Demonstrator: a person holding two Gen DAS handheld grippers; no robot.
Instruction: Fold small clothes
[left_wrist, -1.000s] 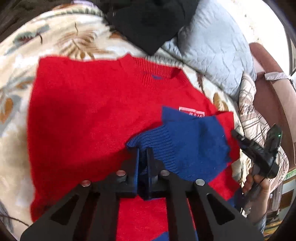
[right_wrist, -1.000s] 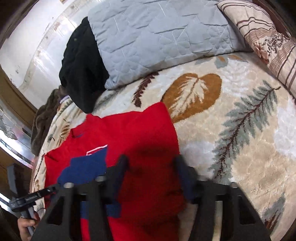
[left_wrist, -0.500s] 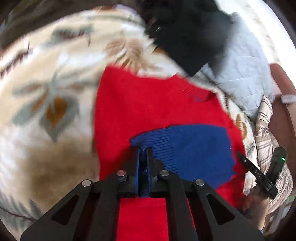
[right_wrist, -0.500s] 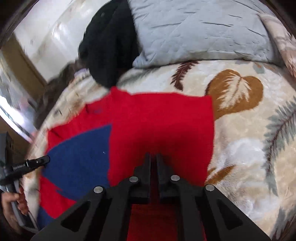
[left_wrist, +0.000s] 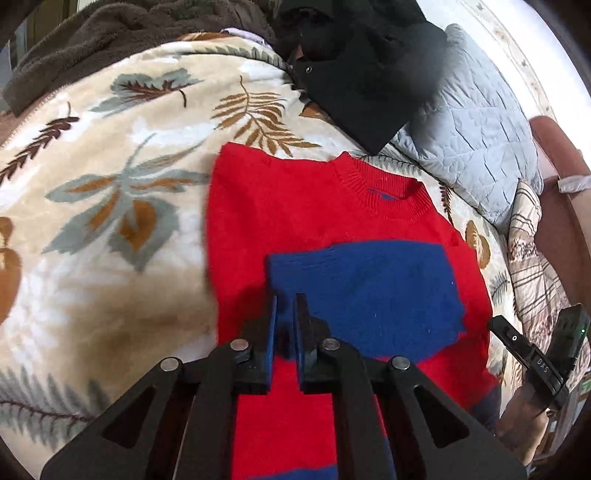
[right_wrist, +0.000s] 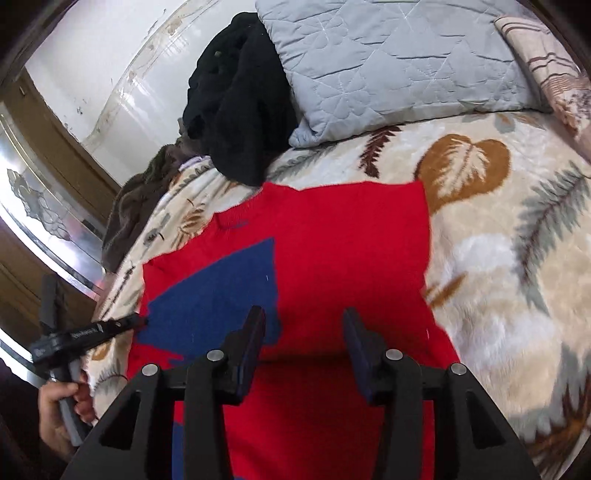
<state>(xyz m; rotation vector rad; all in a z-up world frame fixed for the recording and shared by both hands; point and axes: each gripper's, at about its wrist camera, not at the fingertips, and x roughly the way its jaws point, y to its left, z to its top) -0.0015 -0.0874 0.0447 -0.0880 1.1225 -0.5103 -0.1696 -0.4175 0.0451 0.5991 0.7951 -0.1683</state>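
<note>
The red sweater (left_wrist: 317, 225) lies flat on the bed (left_wrist: 110, 236), collar away from both hands, blue sleeve (left_wrist: 369, 295) folded across. The left gripper (left_wrist: 285, 314), fingers nearly together, seems to pinch the sleeve's edge; the right gripper (right_wrist: 303, 332), just opened, holds nothing.

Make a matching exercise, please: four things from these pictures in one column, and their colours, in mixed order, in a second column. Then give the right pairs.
Things:
1. sweater
2. folded-in sleeve
3. quilted pillow
4. crumpled garment beside the pillow

Colours:
A. black
B. red
C. pale grey-blue
D. dark blue

Pairs: 1-B, 2-D, 3-C, 4-A
</note>
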